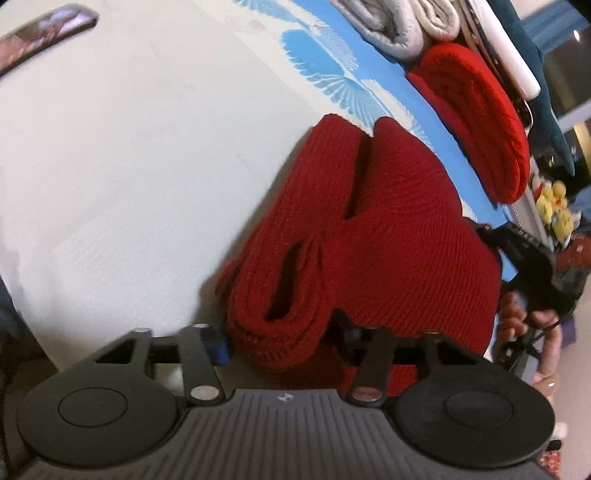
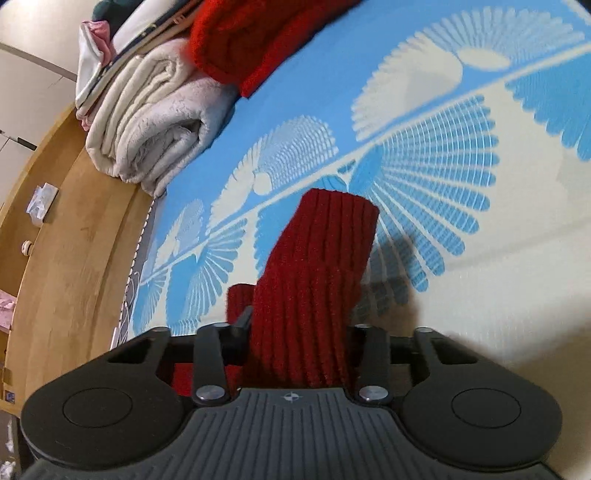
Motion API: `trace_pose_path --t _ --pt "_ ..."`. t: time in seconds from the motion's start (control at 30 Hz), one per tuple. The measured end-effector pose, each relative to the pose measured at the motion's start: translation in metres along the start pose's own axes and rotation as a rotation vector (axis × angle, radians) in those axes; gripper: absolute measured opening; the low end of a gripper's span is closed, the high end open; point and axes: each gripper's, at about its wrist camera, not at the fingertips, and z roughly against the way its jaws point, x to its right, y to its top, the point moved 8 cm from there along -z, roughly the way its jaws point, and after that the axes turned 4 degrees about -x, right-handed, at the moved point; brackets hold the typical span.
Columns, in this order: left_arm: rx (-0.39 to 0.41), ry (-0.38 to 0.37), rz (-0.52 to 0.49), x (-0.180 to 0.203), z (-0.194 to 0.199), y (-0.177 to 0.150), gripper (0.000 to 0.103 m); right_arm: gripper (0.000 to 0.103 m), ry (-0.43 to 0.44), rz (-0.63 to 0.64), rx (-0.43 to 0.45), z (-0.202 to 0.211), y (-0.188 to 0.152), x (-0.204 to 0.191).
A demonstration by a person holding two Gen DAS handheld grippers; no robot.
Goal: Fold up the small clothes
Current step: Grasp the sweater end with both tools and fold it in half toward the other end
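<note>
A dark red knit garment lies bunched on the pale bedsheet in the left wrist view. Its rolled lower fold sits between the jaws of my left gripper, which press on it from both sides. In the right wrist view a ribbed tube of dark red knit, like a sleeve or cuff, stands up from my right gripper, pinched between its jaws. The right gripper's body and a hand show at the garment's right edge in the left wrist view.
A folded bright red knit and rolled pale towels lie along the blue-patterned end of the sheet. A wooden bed frame borders it. Yellow plush toys sit beyond.
</note>
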Motion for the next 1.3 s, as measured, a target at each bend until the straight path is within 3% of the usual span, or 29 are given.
trace_pose_path --t 0.23,0.3,0.47,0.63,0.8,0.93,1.1,1.2,1.3 --pt "0.066 0.104 -0.176 0.043 -0.012 0.060 0.030 0.031 -0.025 0.048 0.141 0.045 0.018 -0.002" --pt "0.085 0.121 -0.259 0.065 -0.023 0.082 0.029 0.030 -0.036 0.041 0.171 0.060 0.025 0.011" --pt "0.002 0.150 -0.438 0.133 -0.080 0.125 0.029 0.029 -0.111 0.028 0.213 0.098 0.035 0.050" --pt "0.005 0.160 -0.595 0.212 -0.132 0.152 0.029 0.029 -0.145 0.009 0.278 0.134 0.042 0.084" --pt "0.013 0.175 -0.689 0.277 -0.175 0.158 0.030 0.029 -0.167 -0.017 0.353 0.151 0.050 0.120" --pt "0.022 0.215 -0.749 0.312 -0.201 0.164 0.030 0.029 -0.151 -0.016 0.342 0.150 0.041 0.138" --pt "0.028 0.210 -0.821 0.348 -0.222 0.166 0.031 0.030 -0.083 -0.019 0.332 0.152 0.015 0.153" --pt "0.052 0.235 -0.862 0.364 -0.232 0.159 0.038 0.030 -0.073 0.010 0.318 0.153 -0.002 0.149" --pt "0.099 0.265 -0.866 0.367 -0.233 0.156 0.053 0.030 -0.080 0.024 0.304 0.155 -0.003 0.147"
